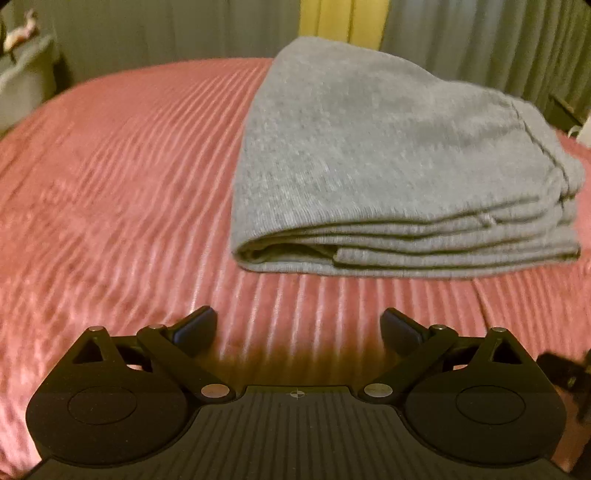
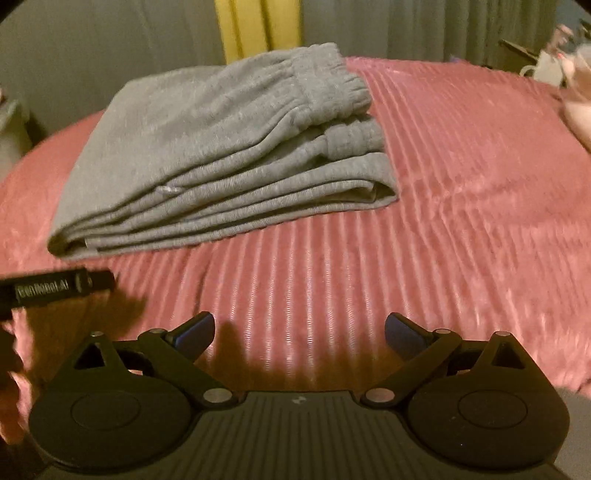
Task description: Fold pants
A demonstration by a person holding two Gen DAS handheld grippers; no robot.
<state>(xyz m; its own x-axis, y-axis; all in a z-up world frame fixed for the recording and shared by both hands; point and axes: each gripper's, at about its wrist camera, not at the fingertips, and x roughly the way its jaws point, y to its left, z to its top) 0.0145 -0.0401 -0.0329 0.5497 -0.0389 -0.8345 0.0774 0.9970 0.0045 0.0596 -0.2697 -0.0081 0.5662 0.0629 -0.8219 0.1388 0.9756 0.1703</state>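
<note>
Grey sweatpants [image 1: 388,166] lie folded into a compact stack of several layers on the pink ribbed bedspread [image 1: 110,177]. In the right wrist view the pants [image 2: 207,155] show their elastic waistband at the top right of the stack. My left gripper [image 1: 299,325] is open and empty, hovering over the bedspread short of the stack's near edge. My right gripper [image 2: 299,328] is open and empty, short of the stack and to its right. The left gripper's body [image 2: 55,288] shows at the left edge of the right wrist view.
The bedspread [image 2: 461,206] covers the whole bed. Grey curtains [image 1: 147,33] with a yellow strip [image 1: 332,22] hang behind. A grey stand [image 1: 26,85] is at the far left. Cluttered items [image 2: 554,70] sit at the far right.
</note>
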